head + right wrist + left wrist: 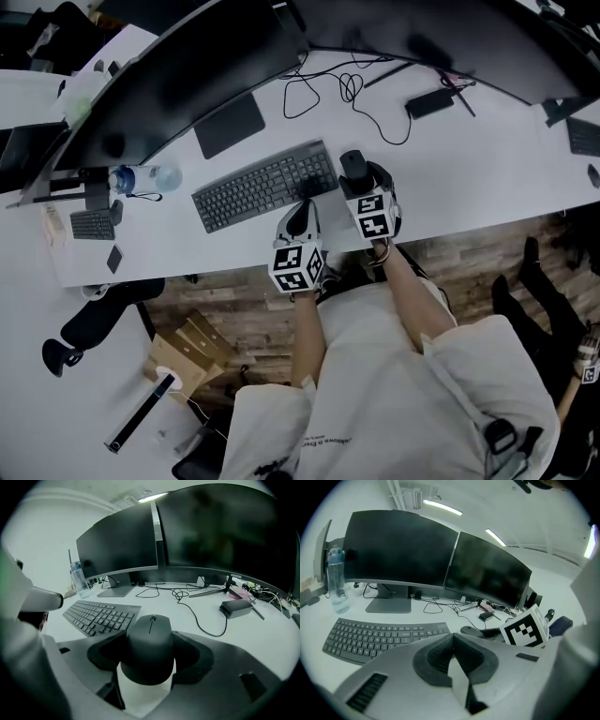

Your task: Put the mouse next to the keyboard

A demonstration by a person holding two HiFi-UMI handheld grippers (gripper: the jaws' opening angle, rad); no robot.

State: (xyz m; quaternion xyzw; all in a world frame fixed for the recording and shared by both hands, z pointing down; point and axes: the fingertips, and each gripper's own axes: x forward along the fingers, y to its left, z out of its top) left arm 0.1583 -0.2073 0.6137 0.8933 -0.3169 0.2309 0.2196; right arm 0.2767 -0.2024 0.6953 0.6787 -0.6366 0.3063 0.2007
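A black mouse (150, 648) sits between the pads of my right gripper (150, 657), which is shut on its sides. In the head view the mouse (352, 166) is just right of the dark grey keyboard (265, 185), low over the white desk (487, 178). Whether it touches the desk I cannot tell. The keyboard (101, 615) lies close on the mouse's left. My left gripper (305, 208) is shut on nothing at the keyboard's near right corner. Its closed jaws (452, 653) point over the keyboard (379, 637).
Two dark curved monitors (187, 75) stand behind the keyboard. Left of the keyboard lies a water bottle (141, 178). A black pad (230, 124), looping cables (347, 89) and a black adapter (429, 103) sit further back. The desk's front edge (450, 230) is close by my grippers.
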